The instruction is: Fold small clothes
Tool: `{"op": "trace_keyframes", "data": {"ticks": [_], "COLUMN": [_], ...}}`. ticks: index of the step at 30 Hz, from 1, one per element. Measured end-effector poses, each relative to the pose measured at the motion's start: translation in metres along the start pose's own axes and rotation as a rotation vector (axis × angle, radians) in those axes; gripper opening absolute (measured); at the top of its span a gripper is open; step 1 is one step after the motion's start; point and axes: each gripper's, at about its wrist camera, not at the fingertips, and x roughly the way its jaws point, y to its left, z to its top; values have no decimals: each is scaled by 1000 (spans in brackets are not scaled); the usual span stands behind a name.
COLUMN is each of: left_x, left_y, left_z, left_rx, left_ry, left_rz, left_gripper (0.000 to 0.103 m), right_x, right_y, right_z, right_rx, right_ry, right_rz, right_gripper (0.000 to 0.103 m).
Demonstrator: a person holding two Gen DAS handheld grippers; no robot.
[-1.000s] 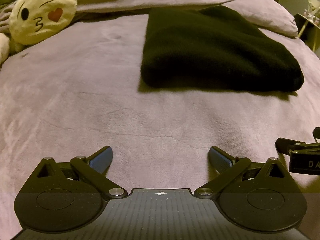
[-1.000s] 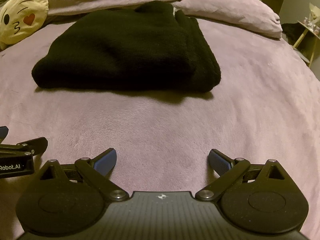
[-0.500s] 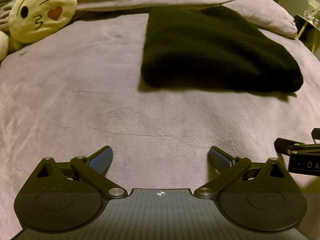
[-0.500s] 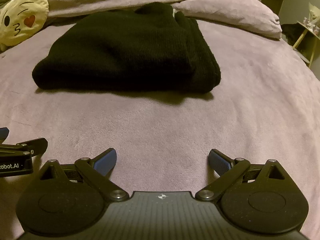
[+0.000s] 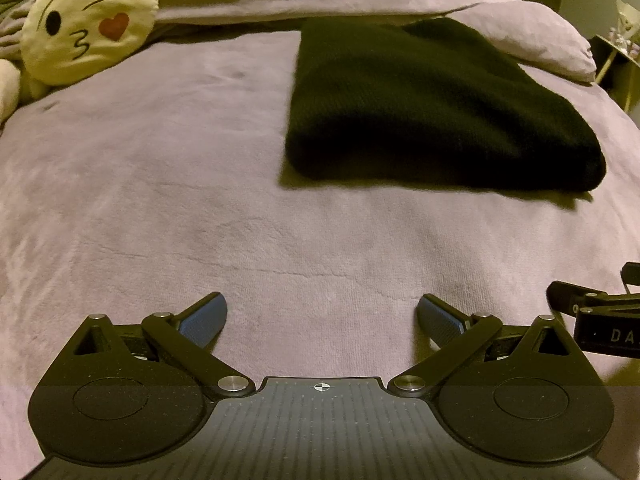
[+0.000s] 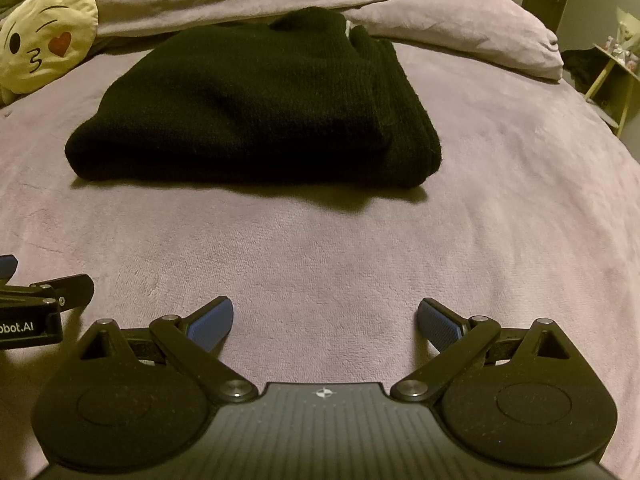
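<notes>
A black knit garment (image 5: 432, 108) lies folded into a thick rectangle on the mauve bed cover (image 5: 200, 200); the right wrist view shows the same garment (image 6: 256, 108) with stacked folded edges on its right side. My left gripper (image 5: 322, 318) is open, low over bare cover, well short of the garment and left of it. My right gripper (image 6: 325, 320) is open too, a similar distance in front of the garment. Nothing is between either pair of blue pads. Each gripper's body shows at the edge of the other's view.
A yellow kissing-face emoji cushion (image 5: 90, 24) rests at the back left. A rumpled mauve duvet (image 6: 440, 16) runs along the far edge behind the garment. A small light-wood side table (image 6: 616, 64) stands off the bed at the far right.
Both views have barely shifted; the garment sits slightly lower and closer in frame. Both grippers stay open and the garment has not moved.
</notes>
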Motion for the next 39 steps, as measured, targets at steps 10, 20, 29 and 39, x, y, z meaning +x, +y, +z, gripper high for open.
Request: {"op": "trace_keyframes", "data": {"ticks": [10, 20, 29, 39], "left_x": [-13, -18, -20, -22], "left_y": [-3, -11, -13, -16], "left_z": [6, 9, 8, 7], "left_rx": [-4, 13, 17, 21], "left_ry": [-36, -54, -54, -58], "left_rz": [-15, -13, -15, -12], "left_gripper": [103, 103, 103, 103], "right_x": [-10, -24, -26, -28], "right_y": [1, 0, 0, 1], "right_z": [3, 7, 7, 6], "right_rx": [7, 11, 13, 15], "right_ry": [-41, -85, -86, -93], "right_rz": [6, 12, 17, 18], "right_gripper": [99, 99, 99, 99]}}
